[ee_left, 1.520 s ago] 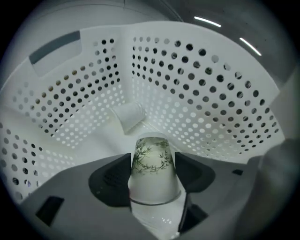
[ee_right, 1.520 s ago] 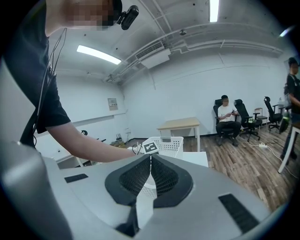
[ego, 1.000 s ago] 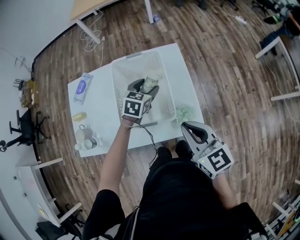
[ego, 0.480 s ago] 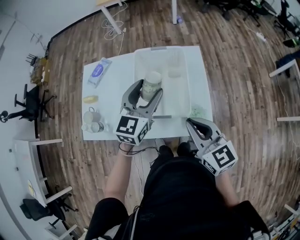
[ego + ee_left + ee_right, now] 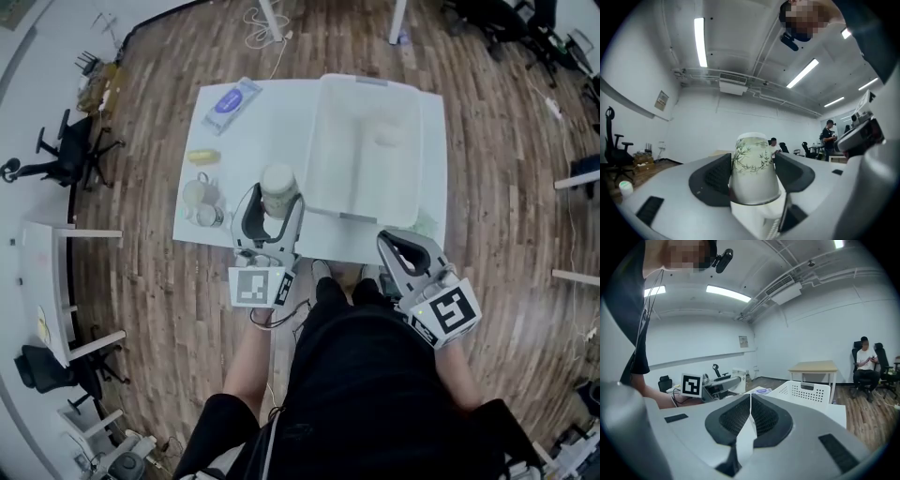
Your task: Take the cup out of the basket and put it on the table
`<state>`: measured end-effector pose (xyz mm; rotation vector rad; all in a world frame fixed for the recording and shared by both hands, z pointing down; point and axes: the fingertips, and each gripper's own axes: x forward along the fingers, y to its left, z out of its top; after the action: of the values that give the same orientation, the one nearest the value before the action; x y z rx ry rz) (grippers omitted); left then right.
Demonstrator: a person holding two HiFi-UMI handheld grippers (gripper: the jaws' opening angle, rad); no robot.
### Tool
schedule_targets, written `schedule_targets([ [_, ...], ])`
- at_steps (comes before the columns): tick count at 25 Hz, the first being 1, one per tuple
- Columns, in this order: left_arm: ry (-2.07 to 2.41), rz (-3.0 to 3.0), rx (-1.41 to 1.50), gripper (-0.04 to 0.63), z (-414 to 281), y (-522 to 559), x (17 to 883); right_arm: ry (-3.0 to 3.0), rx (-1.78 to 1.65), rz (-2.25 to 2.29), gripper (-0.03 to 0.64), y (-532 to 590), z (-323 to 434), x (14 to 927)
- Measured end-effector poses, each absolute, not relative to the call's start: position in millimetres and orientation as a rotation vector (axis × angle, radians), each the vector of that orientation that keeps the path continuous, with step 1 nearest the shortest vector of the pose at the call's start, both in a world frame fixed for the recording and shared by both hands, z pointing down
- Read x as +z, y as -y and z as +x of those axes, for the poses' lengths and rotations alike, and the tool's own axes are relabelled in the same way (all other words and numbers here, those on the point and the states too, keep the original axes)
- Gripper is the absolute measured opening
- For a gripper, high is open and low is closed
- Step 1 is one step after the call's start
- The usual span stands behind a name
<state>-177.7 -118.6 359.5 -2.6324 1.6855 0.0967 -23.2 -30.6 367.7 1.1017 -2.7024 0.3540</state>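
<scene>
A white paper cup with a green bamboo print is clamped between the jaws of my left gripper. It hangs over the white table near its front edge, left of the white perforated basket. The left gripper view tilts upward, showing ceiling and far wall behind the cup. My right gripper is shut on nothing and held near my body, off the table's front right corner. The basket also shows in the right gripper view.
On the table's left side lie a blue packet, a small yellow object and two small cups or jars. A pale green object sits by the basket's near right corner. Wooden floor, chairs and other tables surround the table.
My left gripper has carried the cup out of the basket, leftward and toward me, to above the table's front edge. The right gripper has stayed shut near my body.
</scene>
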Motion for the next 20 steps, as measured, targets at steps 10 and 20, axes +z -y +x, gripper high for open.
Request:
schedule_targets([
  [10, -2.016, -2.642, -0.093, 0.296, -237, 109, 517, 2.660, 0.362, 1.059, 0.025, 26, -47, 385],
  [20, -2.041, -2.685, -0.370, 0.293, -234, 123, 612, 2.753, 0.367, 0.936, 0.025, 12, -88, 386],
])
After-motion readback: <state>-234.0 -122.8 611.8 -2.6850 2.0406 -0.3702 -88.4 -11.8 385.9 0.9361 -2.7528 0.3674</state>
